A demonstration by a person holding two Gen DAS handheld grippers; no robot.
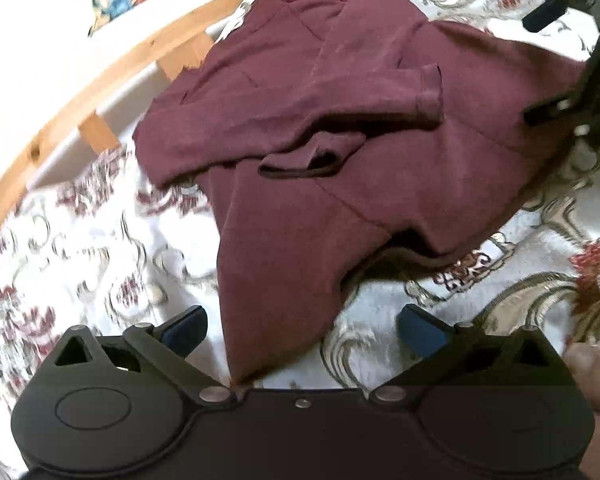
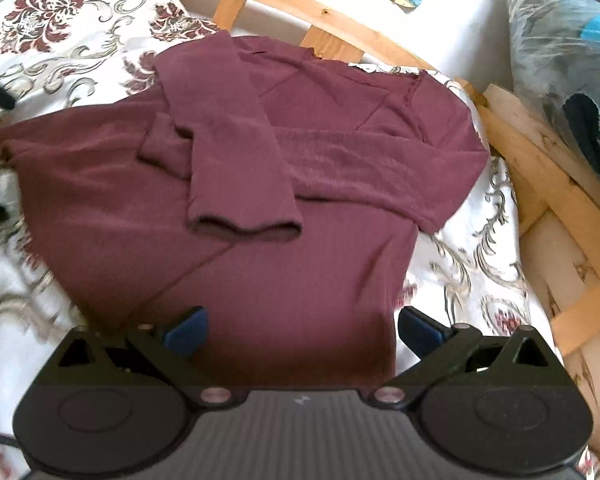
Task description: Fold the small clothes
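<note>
Sweater point(image 1: 320, 128) sleeves crossed on floral bedspread point(image 1: 80, 248), left gripper point(image 1: 302, 330) and right gripper point(image 2: 302, 330) both wide open, empty, only right view shows plastic bag point(image 2: 560, 60), wooden frame point(image 2: 340, 12) behind

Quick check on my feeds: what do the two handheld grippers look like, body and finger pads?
The left gripper and right gripper match: black plastic bodies, round discs on both sides, silver pivot pins, angled black fingers with blue pads. The right's centre panel is ribbed grey; the left's is smooth black.
</note>
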